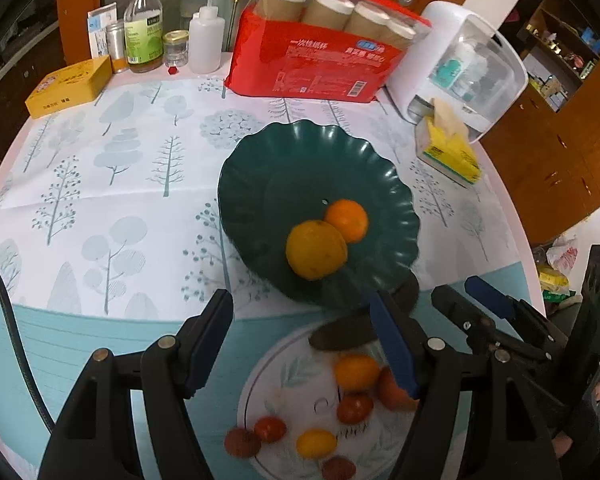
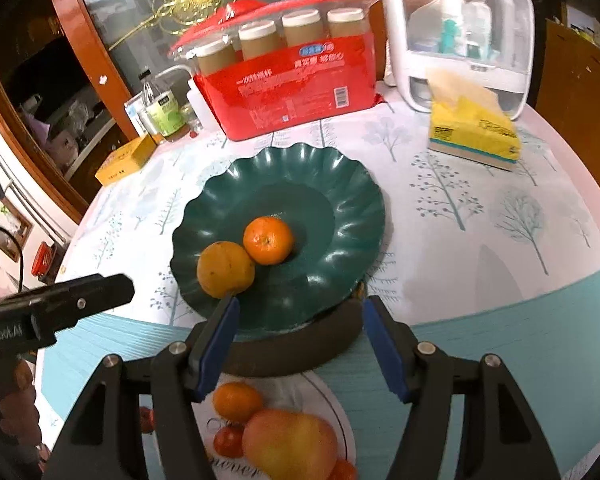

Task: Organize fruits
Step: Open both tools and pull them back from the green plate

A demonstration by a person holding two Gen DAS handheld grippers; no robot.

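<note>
Left gripper (image 1: 304,340): jaws apart, empty.
Right gripper (image 2: 300,344): jaws apart, empty.
Green bowl (image 2: 340,200): holds yellow orange (image 2: 225,269) and tangerine (image 2: 268,240), touching.
White plate (image 1: 260,384): at 6 o'clock of the bowl; small fruits remain.
Handling: firm, round, likely to roll; grip across the middle.
Mango-like fruit (image 2: 290,444): blurred, probably heavier.
Room: tablecloth (image 2: 480,220) open at 3 o'clock.

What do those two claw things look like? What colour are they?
Each gripper, left gripper and right gripper, is black plastic with two long fingers, blue pads inside and silver bolts. A black cable runs beside the left one, which carries white lettering on its side.
</note>
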